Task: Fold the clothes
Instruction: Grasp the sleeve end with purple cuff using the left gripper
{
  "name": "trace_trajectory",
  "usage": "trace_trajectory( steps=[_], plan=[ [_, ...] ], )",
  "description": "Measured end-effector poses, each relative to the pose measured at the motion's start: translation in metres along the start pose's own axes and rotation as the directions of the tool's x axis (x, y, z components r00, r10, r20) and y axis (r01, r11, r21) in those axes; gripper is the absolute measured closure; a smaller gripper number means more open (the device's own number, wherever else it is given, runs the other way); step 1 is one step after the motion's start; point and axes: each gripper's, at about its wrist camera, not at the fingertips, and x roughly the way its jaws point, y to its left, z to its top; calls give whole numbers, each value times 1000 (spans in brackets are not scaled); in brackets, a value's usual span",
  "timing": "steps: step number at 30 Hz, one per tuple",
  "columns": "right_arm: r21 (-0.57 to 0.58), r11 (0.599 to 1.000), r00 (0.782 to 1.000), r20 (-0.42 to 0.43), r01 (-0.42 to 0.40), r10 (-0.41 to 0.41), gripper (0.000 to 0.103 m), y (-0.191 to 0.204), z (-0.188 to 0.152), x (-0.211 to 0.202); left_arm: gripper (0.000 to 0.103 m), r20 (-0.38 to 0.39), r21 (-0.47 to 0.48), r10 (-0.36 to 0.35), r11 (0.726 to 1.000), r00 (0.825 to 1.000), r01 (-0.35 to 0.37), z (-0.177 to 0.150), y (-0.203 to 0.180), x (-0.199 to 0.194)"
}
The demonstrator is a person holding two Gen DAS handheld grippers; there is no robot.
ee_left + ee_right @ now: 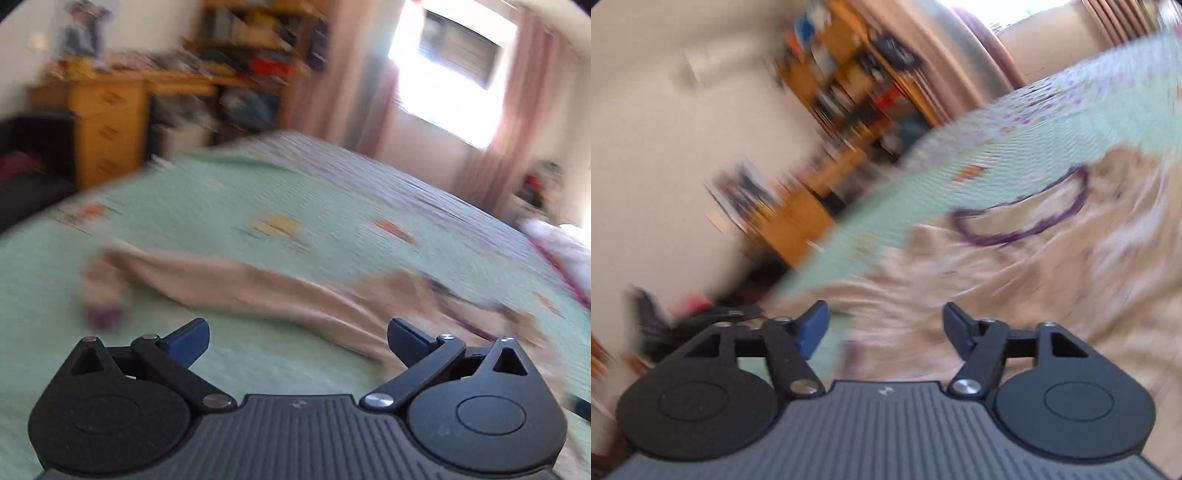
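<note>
Garment: a beige garment (pixel 280 291) was seen lying loosely on the green bedspread (pixel 207 206), stretched from a sleeve-like end at the far left toward the near right; a purple-trimmed neckline (pixel 1027 218) was shown in the right wrist view
Fold state: the cloth was rumpled rather than squared; whether it had been spread for folding or was partly folded could not be told through the motion blur
Left gripper: the left gripper (pixel 298 341) was held just above the near edge of the cloth, its 2 blue fingers spread wide with nothing between them
Right gripper: the right gripper (pixel 884 326) was tilted over the garment's body, fingers likewise spread and empty
Surroundings: a wooden dresser (pixel 107 122) and a bright window (pixel 450 70) were seen beyond the bed
Technique: a clean fold would be helped if only 1 layer were pinched at an edge or corner, the bedspread beneath being left out of the grasp
Risk: the soft cloth was judged likely to bunch if it were dragged rather than lifted
</note>
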Motion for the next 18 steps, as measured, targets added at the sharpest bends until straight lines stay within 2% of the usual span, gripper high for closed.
trace_trajectory(
  steps=[2, 3, 5, 8, 10, 14, 17, 18],
  plan=[
    [67, 994, 995, 70, -82, 78, 17, -11, -18, -19, 1, 49, 36, 130, 991, 990, -132, 5, 44, 6],
    [77, 993, 993, 84, -90, 84, 13, -17, -24, -25, 1, 33, 47, 153, 987, 988, -154, 4, 61, 14],
    [86, 994, 996, 70, -64, 58, 12, -30, -34, -27, 4, -5, 71, 171, 983, 985, -170, -1, 89, 31],
    [141, 990, 1000, 13, -19, 18, 12, -50, -43, -17, 4, 12, 114, 125, 986, 992, -125, -5, 103, 44],
    [150, 989, 1000, 1, -3, 3, 14, -59, -48, -13, 10, 9, 151, 96, 984, 995, -96, -4, 102, 54],
    [138, 990, 1000, 3, -26, 26, 13, -61, -50, -12, 11, 3, 246, 83, 966, 997, -81, -4, 93, 70],
    [124, 992, 1000, -1, -25, 26, 13, -61, -51, -10, 12, 21, 273, 101, 956, 995, -103, -8, 90, 73],
    [124, 992, 1000, -1, -26, 27, 13, -62, -52, -11, 15, 18, 273, 101, 957, 995, -102, -9, 89, 74]
  ],
)
